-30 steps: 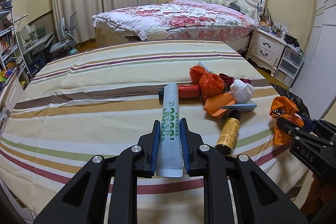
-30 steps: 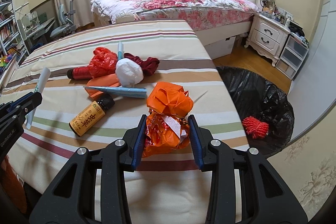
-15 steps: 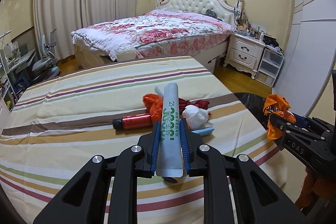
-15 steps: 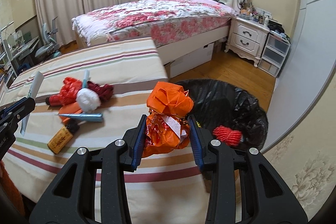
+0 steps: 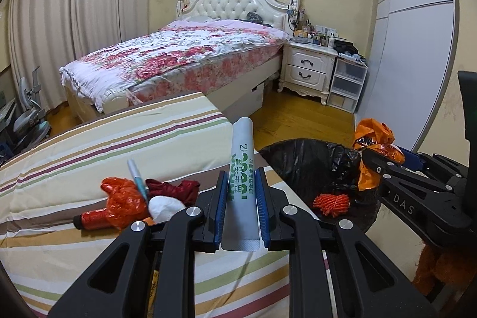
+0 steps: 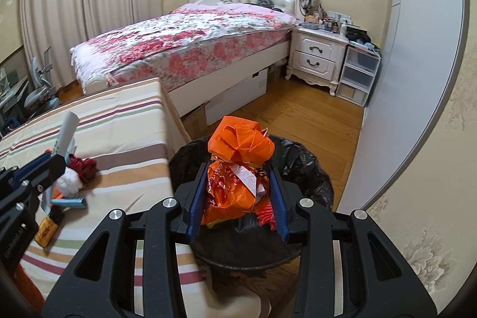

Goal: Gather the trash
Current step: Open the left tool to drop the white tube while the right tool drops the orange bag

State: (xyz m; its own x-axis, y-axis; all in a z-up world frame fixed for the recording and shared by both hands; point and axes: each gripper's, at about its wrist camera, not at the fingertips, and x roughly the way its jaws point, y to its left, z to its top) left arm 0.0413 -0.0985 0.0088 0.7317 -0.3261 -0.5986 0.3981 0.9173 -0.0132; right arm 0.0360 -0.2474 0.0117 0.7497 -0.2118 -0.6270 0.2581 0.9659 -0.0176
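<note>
My left gripper point(image 5: 241, 179) is shut on a white tube with green print point(image 5: 242, 178), held above the striped table's right edge. My right gripper point(image 6: 237, 169) is shut on an orange plastic bag point(image 6: 238, 166) and holds it over the black-lined trash bin point(image 6: 310, 169). The bin point(image 5: 301, 157) holds a red net ball point(image 5: 331, 203). On the table lie a red crumpled bag point(image 5: 123, 203), a red bottle point(image 5: 94, 218), a white wad point(image 5: 164, 206), a dark red cloth point(image 5: 176, 188), a blue pen point(image 5: 137, 173) and a brown bottle point(image 6: 47, 228).
The striped table point(image 5: 104, 145) ends just left of the bin. A bed with a floral cover point(image 5: 179, 55) stands behind, with a white nightstand point(image 5: 310, 67) and plastic drawers point(image 5: 347, 85) to its right. A white wardrobe point(image 6: 402, 79) stands right of the bin.
Both grippers have swung right, away from the table's middle toward the bin. The orange bag now hangs over the bin; the tube is near the table's right edge.
</note>
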